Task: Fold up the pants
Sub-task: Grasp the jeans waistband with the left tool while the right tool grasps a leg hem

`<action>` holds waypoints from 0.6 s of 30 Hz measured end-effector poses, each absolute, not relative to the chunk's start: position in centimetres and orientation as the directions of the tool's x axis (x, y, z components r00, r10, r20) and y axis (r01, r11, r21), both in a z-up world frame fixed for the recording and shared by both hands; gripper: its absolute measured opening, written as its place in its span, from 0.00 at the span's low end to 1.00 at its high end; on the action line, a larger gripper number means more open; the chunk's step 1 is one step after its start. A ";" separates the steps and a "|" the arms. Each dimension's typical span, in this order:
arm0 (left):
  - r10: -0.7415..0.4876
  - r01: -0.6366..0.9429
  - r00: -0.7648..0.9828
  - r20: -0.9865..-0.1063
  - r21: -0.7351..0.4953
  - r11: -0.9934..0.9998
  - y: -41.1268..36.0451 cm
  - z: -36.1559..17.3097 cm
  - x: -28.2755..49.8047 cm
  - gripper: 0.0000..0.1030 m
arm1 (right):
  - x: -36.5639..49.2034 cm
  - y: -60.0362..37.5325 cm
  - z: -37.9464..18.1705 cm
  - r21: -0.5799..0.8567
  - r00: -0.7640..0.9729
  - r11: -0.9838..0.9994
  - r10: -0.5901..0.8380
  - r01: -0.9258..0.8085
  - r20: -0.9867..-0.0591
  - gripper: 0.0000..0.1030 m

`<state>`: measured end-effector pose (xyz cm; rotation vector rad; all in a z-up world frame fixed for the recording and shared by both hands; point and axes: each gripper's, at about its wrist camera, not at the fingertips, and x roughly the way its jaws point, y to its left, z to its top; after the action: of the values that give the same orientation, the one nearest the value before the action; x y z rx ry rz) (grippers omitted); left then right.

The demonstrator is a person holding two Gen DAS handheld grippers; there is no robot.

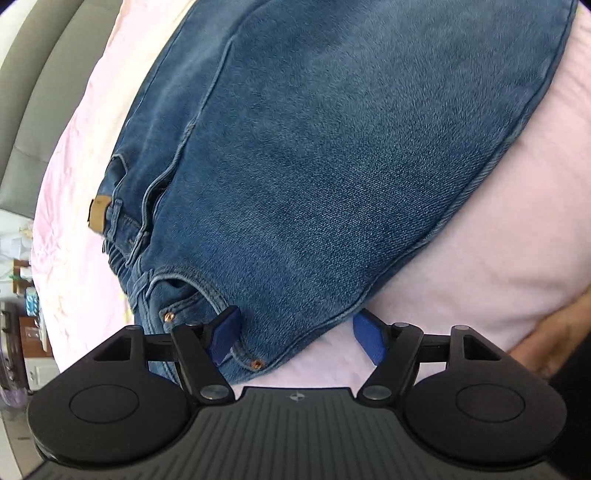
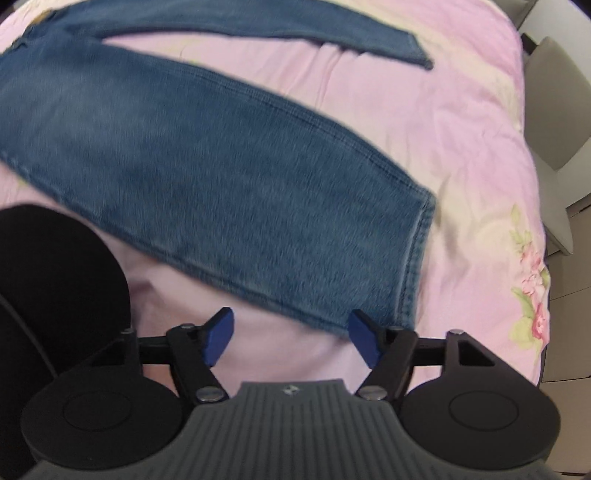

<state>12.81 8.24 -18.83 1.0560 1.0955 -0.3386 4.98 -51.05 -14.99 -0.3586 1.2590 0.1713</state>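
Observation:
Blue jeans point(image 1: 314, 155) lie flat on a pink bedspread point(image 1: 498, 221). In the left wrist view I see the waistband end with a tan leather patch point(image 1: 98, 214) and copper rivets. My left gripper point(image 1: 295, 339) is open, its blue pads on either side of the waist corner by the front pocket. In the right wrist view the two legs spread apart: the near leg point(image 2: 221, 192) ends in a hem point(image 2: 417, 258), the far leg point(image 2: 295, 26) lies across the top. My right gripper point(image 2: 291, 339) is open and empty, just short of the near leg's lower edge by the hem.
The pink bedspread point(image 2: 461, 129) has a flower print point(image 2: 532, 280) near its right edge. A grey padded headboard point(image 1: 40, 92) stands at the left. Grey furniture point(image 2: 554, 110) stands beside the bed at right. A dark sleeve point(image 2: 55, 277) sits at the left.

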 end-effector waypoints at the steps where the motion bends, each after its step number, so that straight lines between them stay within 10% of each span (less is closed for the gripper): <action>1: 0.259 0.686 0.477 -0.840 0.541 0.487 8.1 -19.2 12.7 0.84 | 5.0 -50.8 -15.7 -0.196 0.307 0.923 -0.091 -0.332 -0.947 0.67; 7: 0.302 0.677 0.525 -0.795 0.606 0.417 7.0 -20.7 12.4 0.82 | 5.2 -49.6 -18.3 -0.289 0.368 0.877 -0.142 -0.384 -0.919 0.66; 11: 0.316 0.655 0.527 -0.789 0.614 0.441 6.5 -20.5 12.3 0.59 | 4.6 -48.6 -18.3 -0.326 0.407 0.858 -0.154 -0.397 -0.900 0.25; 18: 0.294 0.525 0.605 -0.740 0.649 0.551 6.6 -17.3 11.6 0.29 | 3.6 -47.8 -13.9 -0.410 0.523 0.838 -0.183 -0.359 -0.832 0.10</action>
<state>11.65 6.56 -17.29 1.0166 0.9519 -0.1639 3.56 -47.76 -13.85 -0.5932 1.0307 0.1128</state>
